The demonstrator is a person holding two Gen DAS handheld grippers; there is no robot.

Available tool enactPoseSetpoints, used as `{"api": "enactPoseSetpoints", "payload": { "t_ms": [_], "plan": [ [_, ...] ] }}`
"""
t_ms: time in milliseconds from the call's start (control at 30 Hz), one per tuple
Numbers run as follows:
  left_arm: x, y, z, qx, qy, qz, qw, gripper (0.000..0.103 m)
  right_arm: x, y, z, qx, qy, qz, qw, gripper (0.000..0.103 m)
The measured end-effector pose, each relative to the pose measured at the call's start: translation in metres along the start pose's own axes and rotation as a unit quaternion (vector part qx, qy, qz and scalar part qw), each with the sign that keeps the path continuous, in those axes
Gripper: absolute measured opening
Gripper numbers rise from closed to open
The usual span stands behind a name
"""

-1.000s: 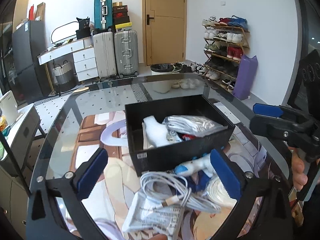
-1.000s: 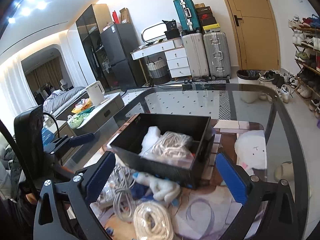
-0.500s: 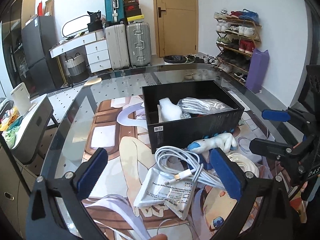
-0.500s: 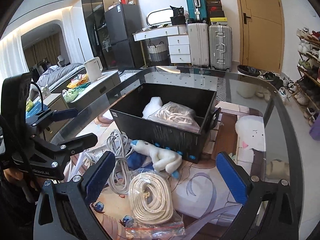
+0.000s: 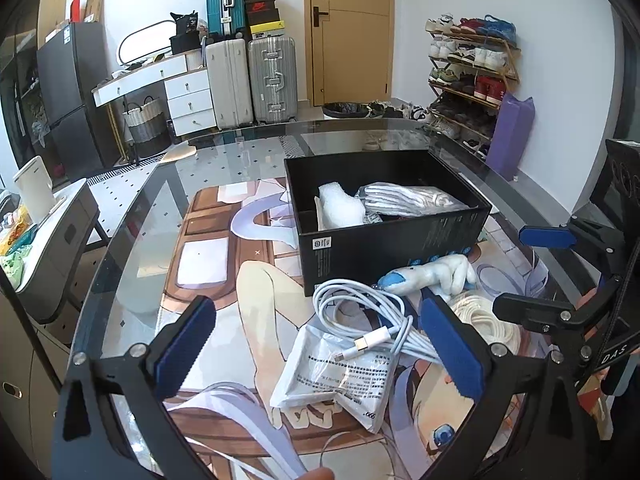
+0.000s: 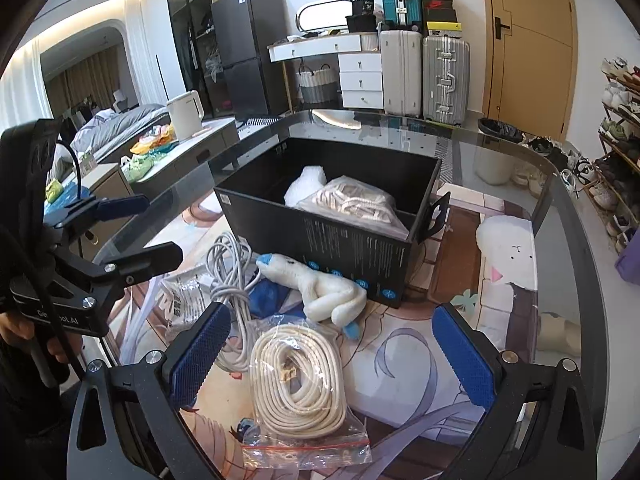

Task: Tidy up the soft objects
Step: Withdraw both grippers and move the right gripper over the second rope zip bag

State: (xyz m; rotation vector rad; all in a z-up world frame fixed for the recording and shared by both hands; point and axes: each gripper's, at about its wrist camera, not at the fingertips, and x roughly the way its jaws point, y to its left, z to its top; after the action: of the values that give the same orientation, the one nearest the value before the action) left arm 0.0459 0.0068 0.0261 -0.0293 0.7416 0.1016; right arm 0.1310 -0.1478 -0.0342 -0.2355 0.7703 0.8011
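While both tools hang above the near edge of the glass-topped surface (image 5: 132,216) with its printed illustrated mat, neither holds anything: the left tool (image 5: 316,348) has its blue-padded fingers spread wide, and the right tool (image 6: 332,354) likewise stands wide open. A black rectangular cardboard box (image 6: 360,248) sits toward the middle of the surface, holding a white bubble-wrap bundle (image 5: 340,206) and a clear bag of cream cord (image 6: 354,204). Just before the box's near wall lies a white plush toy with blue tips (image 6: 316,288). Nearer still lie a coiled white charging cable (image 5: 368,316), resting partly on a flat white printed pouch (image 5: 340,376), and a cream rope coil in a clear zip bag (image 6: 300,380).
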Motion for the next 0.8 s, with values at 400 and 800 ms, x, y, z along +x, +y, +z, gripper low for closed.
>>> {"api": "enactPoseSetpoints", "payload": {
  "t_ms": [400, 800],
  "plan": [
    [0.011, 0.001, -0.009, 0.014, 0.031, -0.017, 0.9993, 0.103, 0.027, 0.004, -0.017, -0.035, 0.064, -0.005, 0.997, 0.102],
    [0.010, -0.009, -0.017, 0.068, 0.052, -0.039, 0.9956, 0.103, 0.028, 0.015, -0.023, -0.066, 0.078, 0.012, 0.995, 0.102]
  ]
}}
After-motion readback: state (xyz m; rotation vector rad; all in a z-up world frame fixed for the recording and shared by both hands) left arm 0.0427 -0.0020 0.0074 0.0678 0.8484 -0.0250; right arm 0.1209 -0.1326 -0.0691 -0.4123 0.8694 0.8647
